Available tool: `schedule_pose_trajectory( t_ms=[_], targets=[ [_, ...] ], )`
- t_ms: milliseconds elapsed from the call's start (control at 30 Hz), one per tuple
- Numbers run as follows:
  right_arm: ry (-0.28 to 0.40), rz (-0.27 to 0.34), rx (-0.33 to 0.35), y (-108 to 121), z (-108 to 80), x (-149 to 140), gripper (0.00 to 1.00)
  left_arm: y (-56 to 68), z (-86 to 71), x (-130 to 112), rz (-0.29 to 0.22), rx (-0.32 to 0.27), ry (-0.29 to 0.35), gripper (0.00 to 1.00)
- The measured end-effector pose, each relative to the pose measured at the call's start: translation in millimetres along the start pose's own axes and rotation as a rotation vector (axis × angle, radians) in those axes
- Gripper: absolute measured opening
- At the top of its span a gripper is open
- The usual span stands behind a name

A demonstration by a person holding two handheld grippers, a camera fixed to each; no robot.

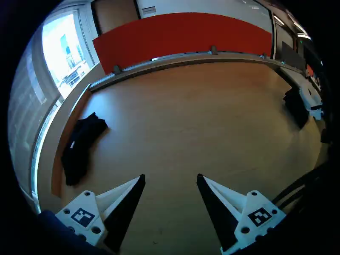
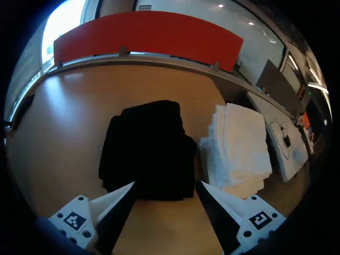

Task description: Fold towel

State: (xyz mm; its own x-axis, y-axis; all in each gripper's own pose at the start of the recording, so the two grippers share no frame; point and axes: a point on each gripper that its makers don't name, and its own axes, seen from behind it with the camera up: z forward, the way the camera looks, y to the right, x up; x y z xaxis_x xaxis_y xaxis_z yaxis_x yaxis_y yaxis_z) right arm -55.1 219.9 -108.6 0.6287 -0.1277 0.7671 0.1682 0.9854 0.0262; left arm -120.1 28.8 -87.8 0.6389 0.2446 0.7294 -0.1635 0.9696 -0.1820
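- Pale wooden tabletop (image 1: 191, 114) runs to a red partition (image 1: 182, 36) at its far edge, with a bright window (image 1: 63, 55) to one side.
- Left gripper (image 1: 170, 176) hangs over bare wood, fingers spread wide with nothing between them.
- A crumpled dark cloth (image 1: 83, 146) lies near the table's window-side edge in the left gripper view, well apart from the fingers; whether it is a towel cannot be told.
- Right gripper (image 2: 165, 183) hovers just short of a black towel pile (image 2: 148, 148), jaws wide apart and holding nothing; its fingertips frame the pile's near edge without clearly touching it.
- A white towel stack (image 2: 238, 144) sits just beside the black pile, the two nearly touching.
- Judged from this, the fold itself has not begun: the step in hand looks like fetching a towel to work on.
- Next move likely calls for the right gripper to drop onto the top layer's near edge, pinch one towel alone and draw it onto the open wood, where the left gripper can take a second corner.
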Motion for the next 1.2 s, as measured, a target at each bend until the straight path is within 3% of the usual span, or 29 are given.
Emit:
schedule_pose_trajectory(
  t_ms=[267,567,767,967,1200],
  targets=[
    [0.059,0.013,-0.003,-9,-4.7,20,1.00,-0.5,1.3,1,-0.024,-0.005,0.007,0.90],
    [0.204,0.022,-0.024,-20,-17.4,60,1.00,-1.7,1.2,7,-0.032,-0.004,0.025,0.90],
    [0.304,0.066,-0.025,-27,-26.1,86,1.00,-0.9,1.3,14,-0.040,-0.004,0.043,0.90],
    [0.346,0.126,-0.024,-29,-29.2,99,1.00,-0.8,1.1,20,-0.045,-0.003,0.063,0.90],
    [0.410,0.128,-0.032,-33,-40.7,120,1.00,-2.8,1.4,28,-0.055,0.002,0.092,0.90]
  ],
)
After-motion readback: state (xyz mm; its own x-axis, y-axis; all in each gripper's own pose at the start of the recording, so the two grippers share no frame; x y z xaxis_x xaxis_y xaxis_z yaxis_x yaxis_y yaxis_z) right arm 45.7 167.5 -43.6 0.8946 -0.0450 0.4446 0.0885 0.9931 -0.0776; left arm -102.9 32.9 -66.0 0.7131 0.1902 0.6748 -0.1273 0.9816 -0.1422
